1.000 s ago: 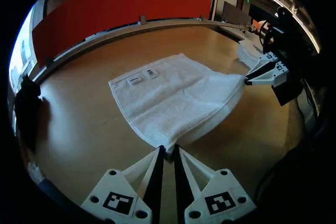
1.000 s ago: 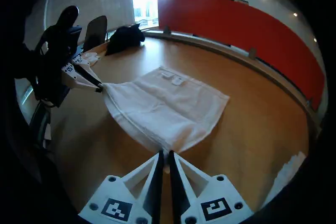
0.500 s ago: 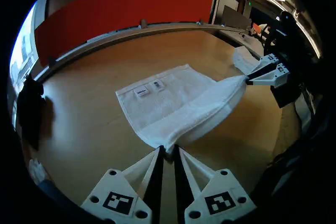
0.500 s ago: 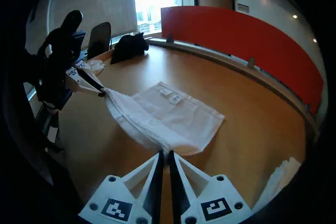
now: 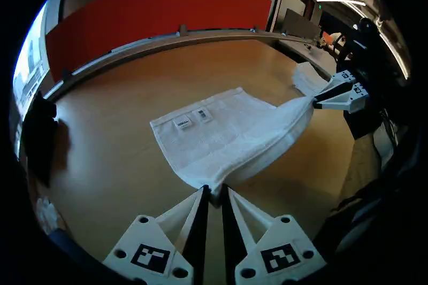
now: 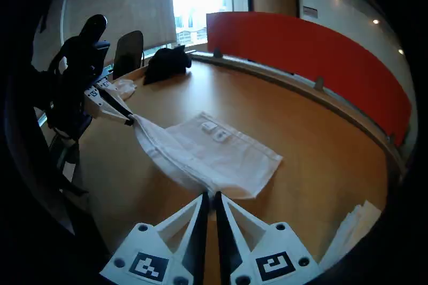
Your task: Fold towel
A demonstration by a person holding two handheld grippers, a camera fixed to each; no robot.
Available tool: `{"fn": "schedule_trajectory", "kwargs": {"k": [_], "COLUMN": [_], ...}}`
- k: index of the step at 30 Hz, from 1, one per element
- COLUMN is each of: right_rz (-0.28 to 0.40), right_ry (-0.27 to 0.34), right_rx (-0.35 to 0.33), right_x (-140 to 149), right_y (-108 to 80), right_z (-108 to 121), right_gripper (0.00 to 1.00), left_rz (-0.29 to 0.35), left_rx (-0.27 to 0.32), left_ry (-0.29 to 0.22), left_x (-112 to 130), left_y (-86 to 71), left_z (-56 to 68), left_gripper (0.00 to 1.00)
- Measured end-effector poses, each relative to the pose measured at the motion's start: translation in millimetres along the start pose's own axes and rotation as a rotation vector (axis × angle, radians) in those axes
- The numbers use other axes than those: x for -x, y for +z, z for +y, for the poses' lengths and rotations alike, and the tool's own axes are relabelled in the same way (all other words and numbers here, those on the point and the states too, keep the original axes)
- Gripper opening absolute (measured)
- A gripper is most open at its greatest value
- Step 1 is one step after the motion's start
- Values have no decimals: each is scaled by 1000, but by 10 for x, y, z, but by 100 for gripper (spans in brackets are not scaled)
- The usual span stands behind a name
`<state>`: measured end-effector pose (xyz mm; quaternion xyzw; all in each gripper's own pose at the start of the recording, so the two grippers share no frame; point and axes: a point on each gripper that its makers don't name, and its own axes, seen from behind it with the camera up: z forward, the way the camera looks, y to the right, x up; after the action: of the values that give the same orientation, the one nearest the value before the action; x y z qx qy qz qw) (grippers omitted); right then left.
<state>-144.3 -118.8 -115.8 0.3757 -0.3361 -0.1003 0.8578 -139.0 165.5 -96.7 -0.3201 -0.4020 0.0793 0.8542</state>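
Under everything, a broad wooden bench (image 5: 123, 98), curved along its far edge. Behind that edge, a long red screen (image 5: 155, 9), standing upright.

On the middle of the bench, a white towel (image 5: 224, 130). Far part flat on the wood. Near edge lifted off the wood and stretched between the two grippers, sagging a little on the way.

At the far left of the bench in the left gripper view, a black bag (image 5: 37, 130), well apart from the towel. Just beyond the far-off gripper in the same view, a small heap of white cloth (image 5: 307, 77) on the bench.

Left gripper (image 5: 214, 191): fingers almost together, only a thin slit between them, pinching one raised corner of the towel at the very tips. Right gripper (image 6: 210, 195): the same, fingers nearly closed and clamped on the other raised corner. Also visible at the right in the left gripper view, small and far, tips on that same corner.

Smallest of all, two little labels (image 5: 192, 118), side by side on the flat part of the towel, close to its far edge.
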Motion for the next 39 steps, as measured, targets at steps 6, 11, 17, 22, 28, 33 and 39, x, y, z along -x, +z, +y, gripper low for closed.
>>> {"fn": "schedule_trajectory", "kwargs": {"k": [6, 11, 17, 22, 28, 33, 39], "right_rz": [-1, -7, -18, -25, -46, -64, -68], "right_ry": [3, 3, 4, 6, 2, -5, -8], "right_rx": [-7, -15, -16, -12, -9, -5, -3], "right_x": [-30, -22, -10, -25, 3, 31, -18], "right_y": [-51, -79, -61, -10, 97, 207, 351], "right_z": [-20, -42, -38, 14, 110, 215, 367], "right_gripper": [10, 10, 10, 10, 10, 10, 10], "left_rz": [-1, 1, -4, -9, -9, -2, -2], "left_rx": [7, 13, 12, 10, 4, 1, -12], "left_ry": [-15, -25, -26, -25, -25, -20, -4], "left_x": [-12, -16, -12, -36, -106, -197, -289], "left_y": [-76, -115, -93, -38, 83, 188, 314], "left_z": [41, 60, 50, 19, -67, -149, -280], "left_gripper": [16, 16, 16, 16, 16, 16, 16]}}
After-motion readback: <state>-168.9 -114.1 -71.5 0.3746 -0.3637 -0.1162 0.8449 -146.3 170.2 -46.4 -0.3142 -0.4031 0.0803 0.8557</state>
